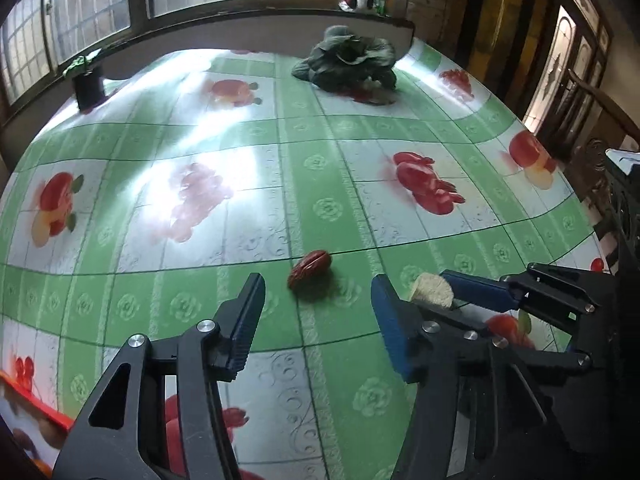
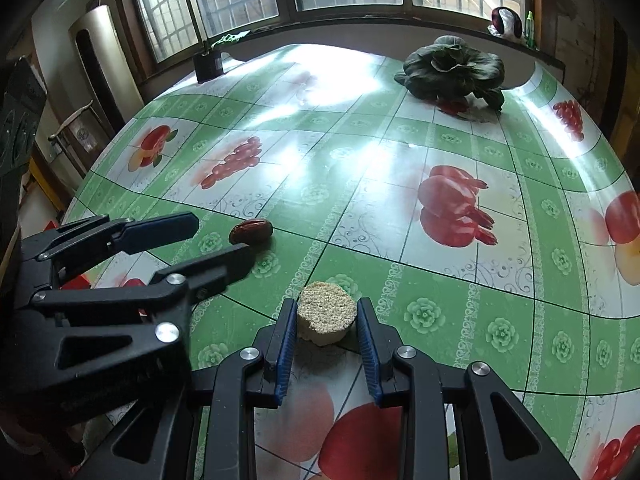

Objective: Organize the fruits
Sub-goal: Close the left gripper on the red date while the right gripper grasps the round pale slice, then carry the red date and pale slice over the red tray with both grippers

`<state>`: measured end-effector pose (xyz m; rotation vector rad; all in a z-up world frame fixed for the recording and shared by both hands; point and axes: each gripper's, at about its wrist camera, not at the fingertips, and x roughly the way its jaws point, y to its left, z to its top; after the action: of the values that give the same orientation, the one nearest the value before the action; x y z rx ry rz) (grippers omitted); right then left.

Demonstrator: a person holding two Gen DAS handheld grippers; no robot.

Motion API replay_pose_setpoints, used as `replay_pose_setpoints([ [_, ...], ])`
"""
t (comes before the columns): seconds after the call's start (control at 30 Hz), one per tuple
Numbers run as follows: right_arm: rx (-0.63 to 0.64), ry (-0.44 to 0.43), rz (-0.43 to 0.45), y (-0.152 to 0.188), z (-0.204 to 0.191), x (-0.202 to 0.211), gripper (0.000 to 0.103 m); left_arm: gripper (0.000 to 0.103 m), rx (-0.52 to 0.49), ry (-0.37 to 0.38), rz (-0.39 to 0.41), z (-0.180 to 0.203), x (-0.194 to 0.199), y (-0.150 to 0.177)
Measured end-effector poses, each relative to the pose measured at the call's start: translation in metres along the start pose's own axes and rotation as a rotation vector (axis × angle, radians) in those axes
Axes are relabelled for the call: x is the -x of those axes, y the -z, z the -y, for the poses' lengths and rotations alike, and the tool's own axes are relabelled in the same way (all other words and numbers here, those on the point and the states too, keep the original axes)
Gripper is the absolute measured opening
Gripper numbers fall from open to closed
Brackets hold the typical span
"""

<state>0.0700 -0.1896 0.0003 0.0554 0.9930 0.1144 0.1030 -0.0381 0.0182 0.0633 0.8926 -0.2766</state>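
A dark red wrinkled date-like fruit [image 1: 310,269] lies on the green fruit-print tablecloth [image 1: 320,148], just ahead of my left gripper [image 1: 318,320], which is open and empty. The fruit also shows in the right wrist view [image 2: 251,232], beside the left gripper's fingers [image 2: 208,258]. My right gripper [image 2: 326,330] is shut on a beige grainy round cake [image 2: 326,316], held close to the cloth. The cake shows in the left wrist view [image 1: 432,289] between the right gripper's blue pads [image 1: 476,290].
A dark green leafy vegetable [image 1: 348,62] lies at the table's far side near the window sill. A small black pot [image 1: 89,88] stands at the far left corner. A red-edged tray or box [image 1: 36,404] sits at the near left. A bagged item [image 2: 506,22] rests on the sill.
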Motion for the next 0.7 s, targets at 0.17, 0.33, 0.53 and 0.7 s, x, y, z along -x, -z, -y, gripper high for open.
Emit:
replay_pose_setpoints([
  [0.17, -0.004, -0.008, 0.003, 0.000, 0.005, 0.000, 0.029, 0.055, -0.040, -0.007, -0.021, 0.005, -0.018, -0.011],
  [0.33, -0.015, -0.003, 0.001, 0.002, 0.011, 0.003, 0.029, 0.020, -0.047, -0.039, -0.055, 0.001, -0.029, -0.010],
  [0.53, -0.011, -0.005, 0.010, 0.001, 0.005, 0.009, 0.029, 0.019, 0.011, -0.045, -0.039, -0.005, -0.013, 0.001],
  [0.7, 0.031, -0.010, 0.027, 0.007, -0.018, 0.024, 0.029, 0.019, 0.078, -0.063, -0.020, -0.009, 0.021, 0.017],
])
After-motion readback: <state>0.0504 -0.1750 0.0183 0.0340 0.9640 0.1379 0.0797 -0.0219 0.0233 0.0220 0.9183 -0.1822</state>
